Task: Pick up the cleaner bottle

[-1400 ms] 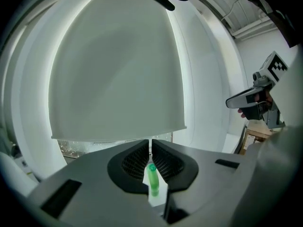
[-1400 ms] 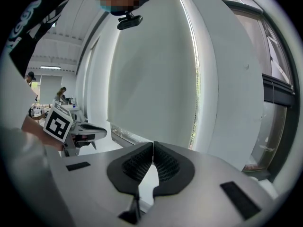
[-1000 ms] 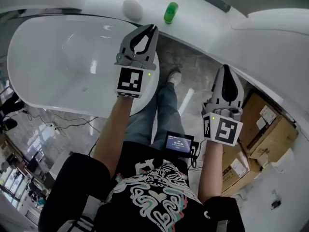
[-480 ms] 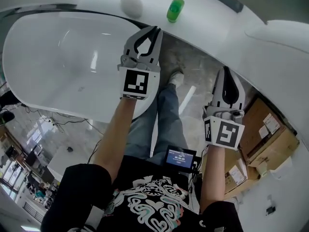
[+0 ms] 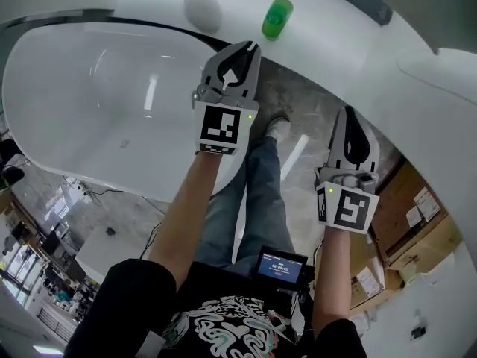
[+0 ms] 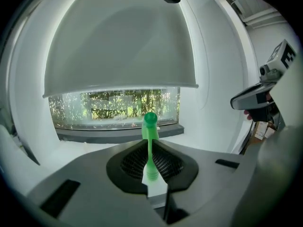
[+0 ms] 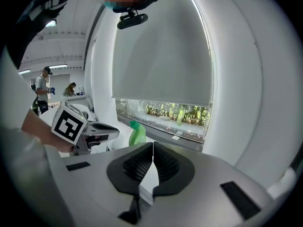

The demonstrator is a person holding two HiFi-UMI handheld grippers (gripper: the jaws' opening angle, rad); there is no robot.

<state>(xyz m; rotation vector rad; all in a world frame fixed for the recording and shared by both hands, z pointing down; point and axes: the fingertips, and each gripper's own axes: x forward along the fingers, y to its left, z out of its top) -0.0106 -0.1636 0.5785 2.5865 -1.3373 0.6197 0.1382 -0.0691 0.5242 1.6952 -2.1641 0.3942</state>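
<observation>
**Head view.** Seen from above, a person in a black patterned shirt and jeans holds a tool in each hand. The left tool (image 5: 249, 48) is out over the rim of a white bathtub (image 5: 89, 103), and its jaws are drawn together at the tips. The right tool (image 5: 350, 112) is lower and further right, above a grey stone floor (image 5: 313, 107), and its jaws are also together. Neither tool holds anything. The green cleaner bottle (image 5: 277, 18) stands at the top of the picture on a white desk (image 5: 328, 28), well apart from both tools. A white egg-shaped object (image 5: 203, 9) sits on the same desk, to the bottle's left. Cardboard boxes (image 5: 417, 222) are stacked at the lower right.

**Left gripper view.** The left tool (image 6: 149, 143) has its two grey jaws meeting at the tips, with nothing between the pads. The cleaner bottle (image 6: 150, 126) stands upright straight ahead, beyond the tips. It is in front of a window (image 6: 113, 108) that shows greenery under a lowered blind. The right tool (image 6: 255, 98) shows at the right edge.

**Right gripper view.** The right tool (image 7: 153, 144) has its jaws pressed together and is empty. The cleaner bottle (image 7: 137, 134) stands ahead and slightly left, below the window sill. The left tool (image 7: 113, 130), with its square-marked cube, is just left of the bottle. Two people (image 7: 45, 86) stand far off at the left.
</observation>
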